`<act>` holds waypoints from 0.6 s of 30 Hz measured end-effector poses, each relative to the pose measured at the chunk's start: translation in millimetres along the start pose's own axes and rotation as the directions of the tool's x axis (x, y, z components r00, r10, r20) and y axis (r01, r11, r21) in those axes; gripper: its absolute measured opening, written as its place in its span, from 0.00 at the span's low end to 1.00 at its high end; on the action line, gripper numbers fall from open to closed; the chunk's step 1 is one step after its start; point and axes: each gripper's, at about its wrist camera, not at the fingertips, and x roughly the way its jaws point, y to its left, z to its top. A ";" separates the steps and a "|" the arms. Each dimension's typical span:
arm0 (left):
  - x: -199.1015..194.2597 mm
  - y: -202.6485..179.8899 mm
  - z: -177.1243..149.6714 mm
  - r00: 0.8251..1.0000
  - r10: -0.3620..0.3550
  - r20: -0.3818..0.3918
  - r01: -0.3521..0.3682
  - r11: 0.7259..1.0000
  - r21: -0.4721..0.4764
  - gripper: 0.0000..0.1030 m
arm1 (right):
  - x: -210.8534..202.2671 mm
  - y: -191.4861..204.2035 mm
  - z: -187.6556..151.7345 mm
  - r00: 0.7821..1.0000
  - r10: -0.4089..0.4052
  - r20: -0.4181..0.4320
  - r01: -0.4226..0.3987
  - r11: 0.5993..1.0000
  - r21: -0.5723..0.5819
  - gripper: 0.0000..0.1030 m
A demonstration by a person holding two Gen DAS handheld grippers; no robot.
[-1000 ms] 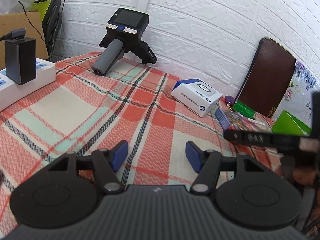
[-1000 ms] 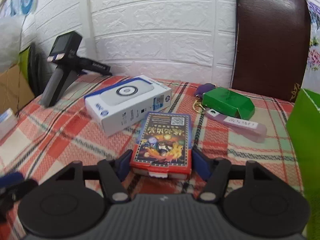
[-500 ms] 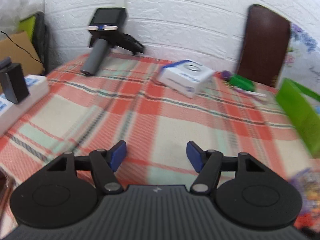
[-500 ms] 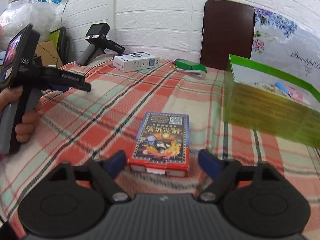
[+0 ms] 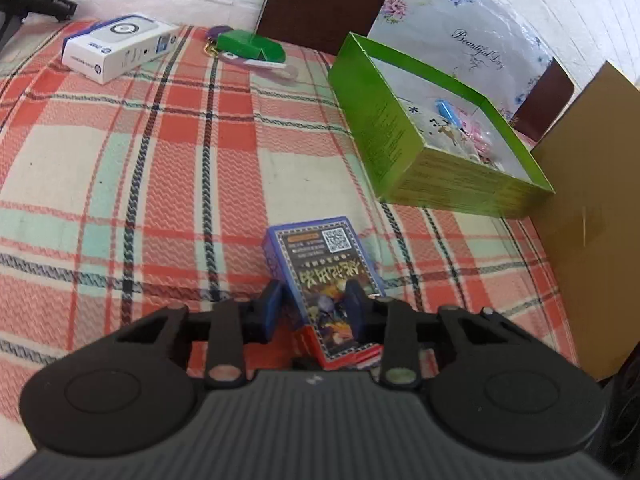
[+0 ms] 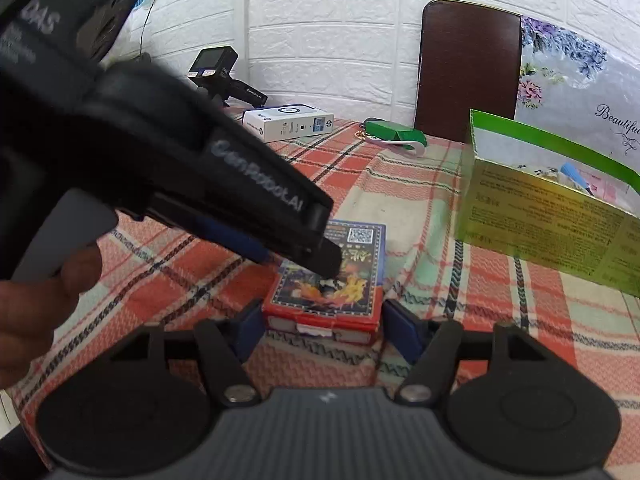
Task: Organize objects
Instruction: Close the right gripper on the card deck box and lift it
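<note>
Both tools meet at one card box (image 5: 329, 276), which lies flat on the plaid-covered bench (image 5: 160, 168). The left tool (image 5: 314, 312) has its blue pads closed in on the near part of the box, one pad on its left side and the other over its printed top, so it grips the box at a slant. The right tool (image 6: 322, 326) stands wider, its pads flanking the near end of the same box (image 6: 334, 276) with a small gap on each side. Ahead and to the right of both tools sits an open green box (image 5: 404, 136) with small items inside. Farther ahead, to the left, lie a white carton (image 5: 116, 46) and a small green packet (image 5: 250, 45) near the brick wall.
</note>
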 end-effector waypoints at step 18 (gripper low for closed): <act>-11.2 -45.4 37.5 0.998 -0.043 -0.042 0.045 0.998 0.049 0.30 | -19.7 -54.6 40.0 0.976 0.217 0.036 -0.219 0.944 0.247 0.61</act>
